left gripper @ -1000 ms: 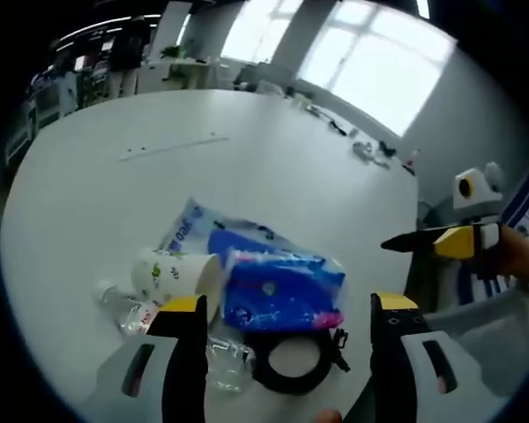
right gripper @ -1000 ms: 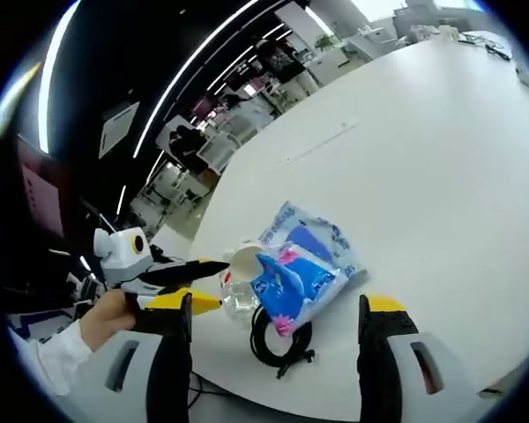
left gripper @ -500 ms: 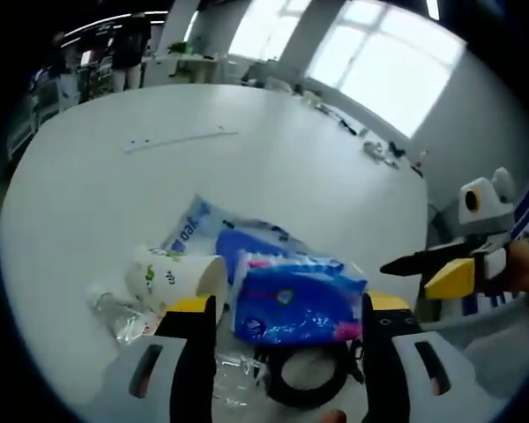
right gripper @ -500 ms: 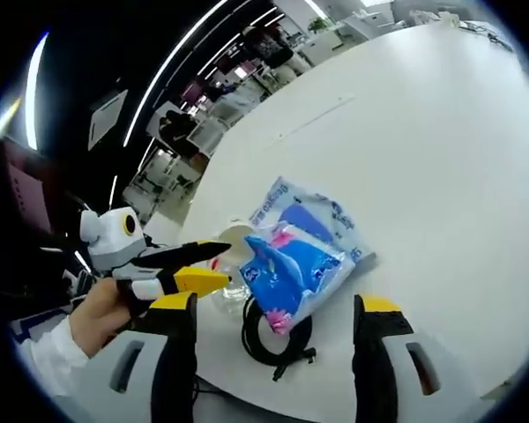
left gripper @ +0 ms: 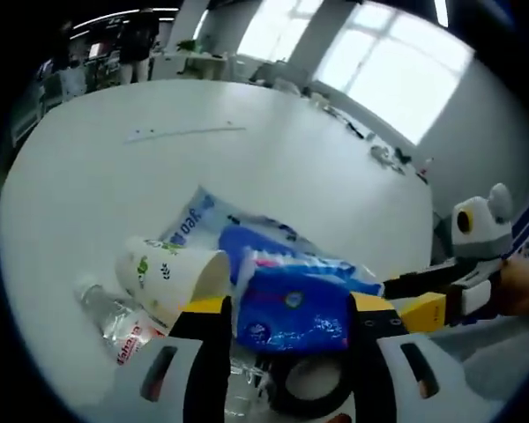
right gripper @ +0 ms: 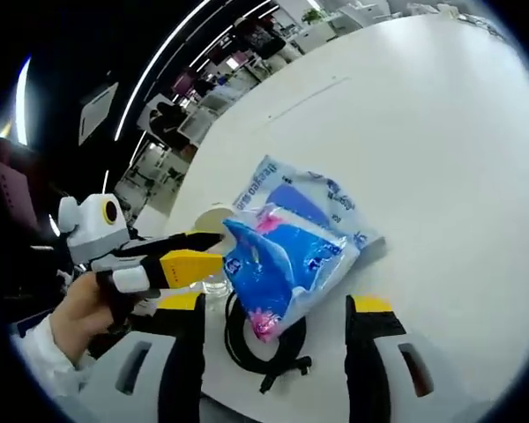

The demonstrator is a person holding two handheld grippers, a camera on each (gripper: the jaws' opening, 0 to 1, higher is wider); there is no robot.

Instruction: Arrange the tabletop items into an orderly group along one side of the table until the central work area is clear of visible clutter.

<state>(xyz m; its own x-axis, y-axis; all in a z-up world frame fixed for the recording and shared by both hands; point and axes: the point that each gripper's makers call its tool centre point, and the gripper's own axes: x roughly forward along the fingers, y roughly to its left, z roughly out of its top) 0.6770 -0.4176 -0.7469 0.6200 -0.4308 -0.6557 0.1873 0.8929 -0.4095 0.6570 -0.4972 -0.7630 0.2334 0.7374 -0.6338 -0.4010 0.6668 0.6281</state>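
While both grippers [left gripper: 286,308] [right gripper: 273,304] stand wide astride the blue packet [left gripper: 293,304] at lower centre, advise closing squarely, clear of cup [left gripper: 172,278].

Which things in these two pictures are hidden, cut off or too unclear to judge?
- Black ring, left gripper view: its top lies under the blue packet.
- Plastic bottle, left gripper view: its lower end is behind the left gripper.
- Paper cup, right gripper view: mostly behind the packet and the left gripper.
- Packet print: too blurred to read in both views.
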